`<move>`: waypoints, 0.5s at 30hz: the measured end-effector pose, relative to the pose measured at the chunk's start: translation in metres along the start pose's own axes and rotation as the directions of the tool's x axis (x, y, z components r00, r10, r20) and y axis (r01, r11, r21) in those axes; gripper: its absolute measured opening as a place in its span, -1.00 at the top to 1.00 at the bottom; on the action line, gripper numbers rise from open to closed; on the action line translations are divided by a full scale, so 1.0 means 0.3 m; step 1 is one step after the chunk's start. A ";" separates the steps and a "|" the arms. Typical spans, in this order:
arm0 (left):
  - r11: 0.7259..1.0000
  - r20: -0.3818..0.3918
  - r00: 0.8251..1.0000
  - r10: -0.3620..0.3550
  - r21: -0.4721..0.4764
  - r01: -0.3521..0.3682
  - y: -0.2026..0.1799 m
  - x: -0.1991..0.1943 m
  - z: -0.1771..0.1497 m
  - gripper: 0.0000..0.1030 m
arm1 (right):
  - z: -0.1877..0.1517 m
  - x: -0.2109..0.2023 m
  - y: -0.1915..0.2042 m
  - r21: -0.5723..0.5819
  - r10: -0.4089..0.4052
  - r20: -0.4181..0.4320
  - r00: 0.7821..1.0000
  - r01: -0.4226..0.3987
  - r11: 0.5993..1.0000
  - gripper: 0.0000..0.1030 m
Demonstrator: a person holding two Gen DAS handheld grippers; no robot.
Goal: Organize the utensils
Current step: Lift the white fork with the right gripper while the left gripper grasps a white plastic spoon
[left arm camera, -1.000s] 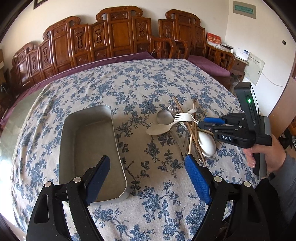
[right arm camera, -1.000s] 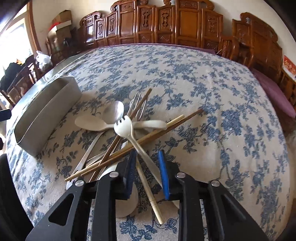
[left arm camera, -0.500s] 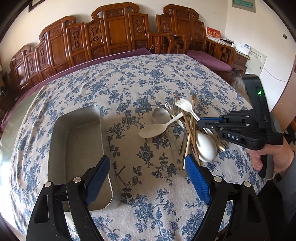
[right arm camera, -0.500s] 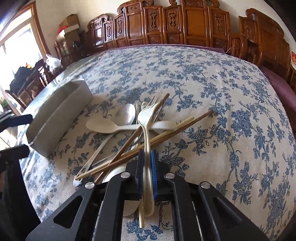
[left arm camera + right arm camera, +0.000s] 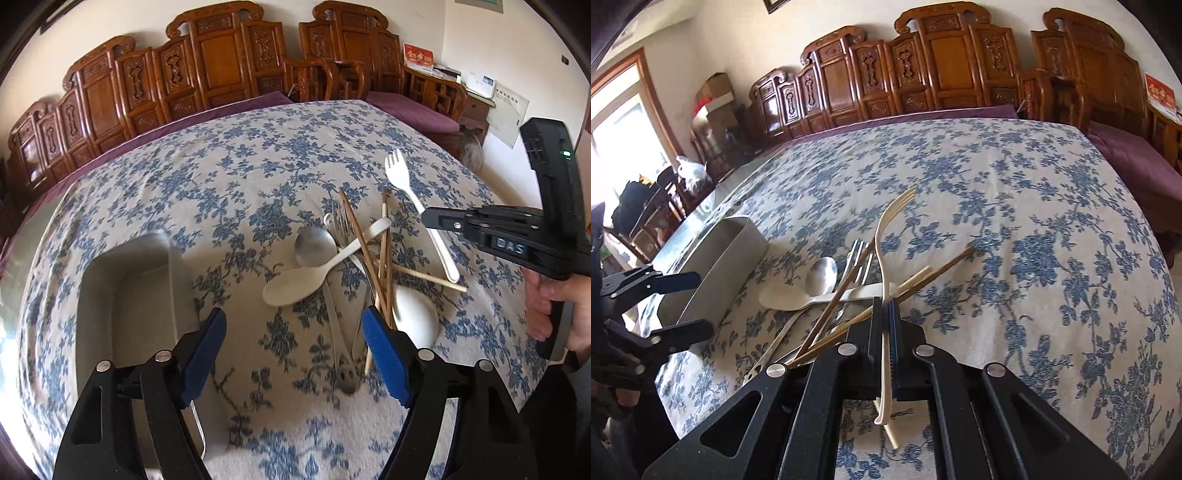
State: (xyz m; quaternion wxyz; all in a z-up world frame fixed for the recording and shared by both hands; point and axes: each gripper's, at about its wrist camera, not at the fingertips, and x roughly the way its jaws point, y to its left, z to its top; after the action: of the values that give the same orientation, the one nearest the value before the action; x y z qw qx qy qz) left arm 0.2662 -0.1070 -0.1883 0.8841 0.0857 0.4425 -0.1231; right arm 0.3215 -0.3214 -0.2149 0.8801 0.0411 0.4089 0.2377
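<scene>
While the right gripper point(image 5: 885, 314) clamps the cream plastic fork point(image 5: 886, 236) above the utensil pile point(image 5: 354, 266), the left gripper point(image 5: 295, 343) is closing on nothing. Left of the pile sits the metal tray point(image 5: 125, 295) on the floral tablecloth point(image 5: 240, 177).

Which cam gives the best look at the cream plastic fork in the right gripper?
Left wrist. It shows the whole cream plastic fork side-on, lifted clear of the utensil pile, handle clamped in the right gripper. The right wrist view sees the fork edge-on between its own shut pads, tines foreshortened.
</scene>
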 end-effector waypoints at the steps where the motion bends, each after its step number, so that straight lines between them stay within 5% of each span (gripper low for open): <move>1: 1.000 -0.007 1.000 -0.003 0.006 0.003 -0.001 0.014 0.010 -0.36 | 0.001 -0.001 -0.006 0.007 0.001 0.003 1.000 -0.001 1.000 0.92; 9: 0.999 -0.101 0.994 -0.039 0.018 0.041 0.032 0.174 0.134 -0.14 | -0.004 0.018 -0.015 0.013 -0.009 -0.010 1.000 0.009 1.000 0.92; 15: 0.997 -0.215 0.974 -0.067 0.032 0.075 0.055 0.293 0.169 0.04 | -0.002 0.024 -0.020 0.019 0.000 -0.007 1.000 0.000 1.000 0.92</move>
State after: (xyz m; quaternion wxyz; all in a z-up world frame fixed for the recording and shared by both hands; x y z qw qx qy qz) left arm 0.3605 -0.1169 -0.2282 0.8246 0.1000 0.5353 -0.1534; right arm 0.3274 -0.3234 -0.2220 0.8782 0.0485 0.4141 0.2342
